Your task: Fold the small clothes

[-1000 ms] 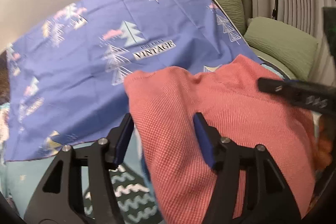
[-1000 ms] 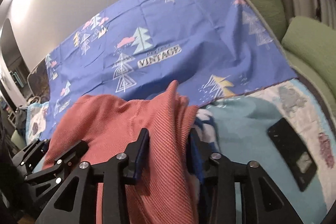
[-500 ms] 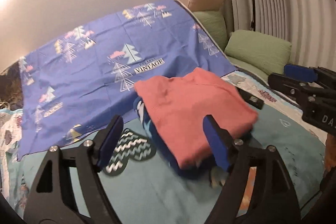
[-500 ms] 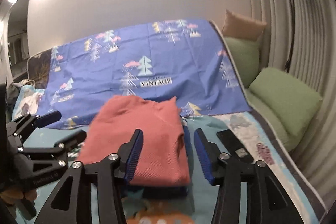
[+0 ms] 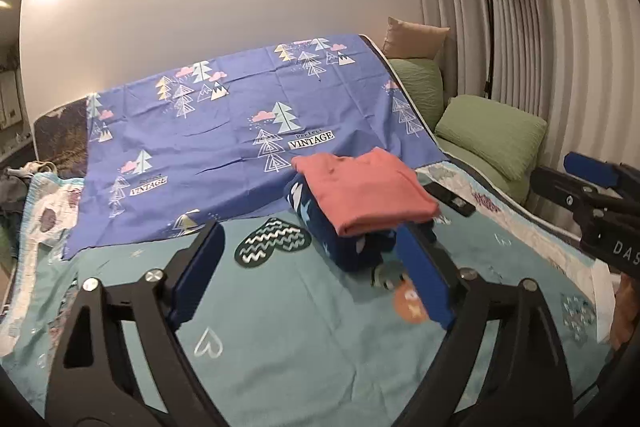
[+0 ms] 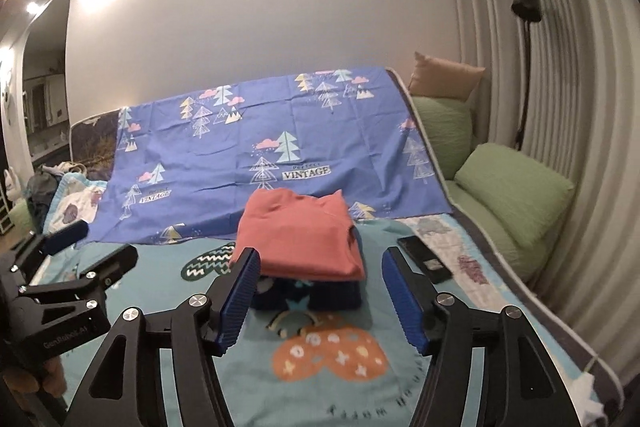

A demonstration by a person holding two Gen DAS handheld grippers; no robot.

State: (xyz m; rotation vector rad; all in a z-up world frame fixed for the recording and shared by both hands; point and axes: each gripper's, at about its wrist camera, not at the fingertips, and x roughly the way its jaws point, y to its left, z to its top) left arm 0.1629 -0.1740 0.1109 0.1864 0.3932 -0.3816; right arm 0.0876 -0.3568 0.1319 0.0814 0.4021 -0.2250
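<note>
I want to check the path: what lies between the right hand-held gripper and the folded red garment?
Only bare teal bedspread separates the right hand-held gripper from the red garment, as the right wrist view shows.

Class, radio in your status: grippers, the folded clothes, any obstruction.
Left gripper and right gripper opening, empty. Red garment folded atop navy garment. Black phone beside stack.

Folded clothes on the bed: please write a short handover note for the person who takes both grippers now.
Left gripper: fingers opening, nothing between them.
Right gripper: fingers opening, nothing held.
Salmon-pink folded knit garment lies on top of the dark navy patterned folded garment, stacked on the teal quilted bedspread, in front of the blue tree-print sheet.
Done: both pieces folded and stacked.
Left: a heap of cloth lies at the far left; whether it needs folding is unclear.
</note>
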